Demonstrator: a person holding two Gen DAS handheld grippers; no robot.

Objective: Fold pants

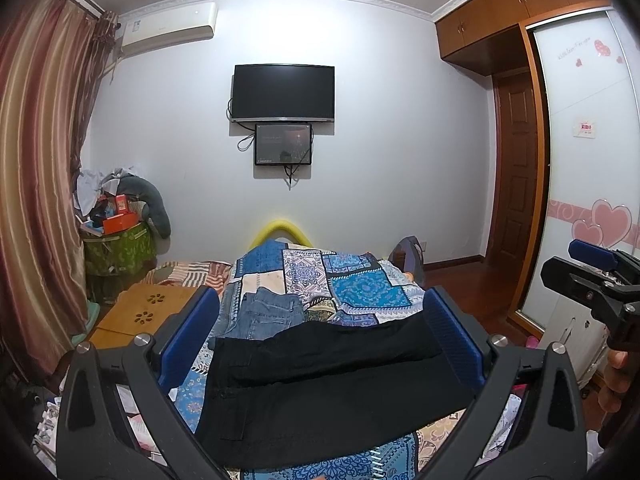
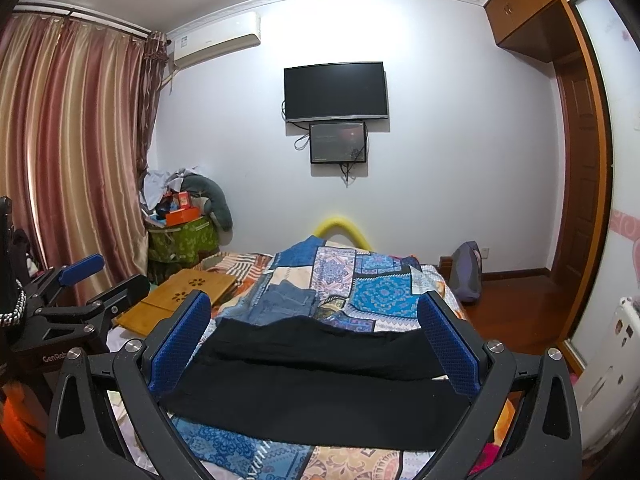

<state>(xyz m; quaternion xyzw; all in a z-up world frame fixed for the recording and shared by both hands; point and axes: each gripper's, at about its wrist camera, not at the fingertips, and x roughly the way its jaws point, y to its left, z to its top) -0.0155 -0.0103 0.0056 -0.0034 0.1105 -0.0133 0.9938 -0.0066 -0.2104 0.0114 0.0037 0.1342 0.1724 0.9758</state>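
Black pants (image 1: pixel 320 392) lie flat across the patterned blue bedspread (image 1: pixel 352 280), folded lengthwise, waistband to the left. They also show in the right wrist view (image 2: pixel 316 384). My left gripper (image 1: pixel 320 312) is open and empty, held above the pants with its blue pads wide apart. My right gripper (image 2: pixel 316 312) is open and empty too, hovering over the pants. The right gripper shows at the right edge of the left wrist view (image 1: pixel 592 276); the left gripper shows at the left of the right wrist view (image 2: pixel 100 280).
Folded blue jeans (image 1: pixel 268 312) lie on the bed just beyond the black pants. A wooden lap tray (image 1: pixel 144 312) sits on the bed's left side. A cluttered green hamper (image 1: pixel 120 248) stands by the curtain. A wardrobe (image 1: pixel 580 160) lines the right wall.
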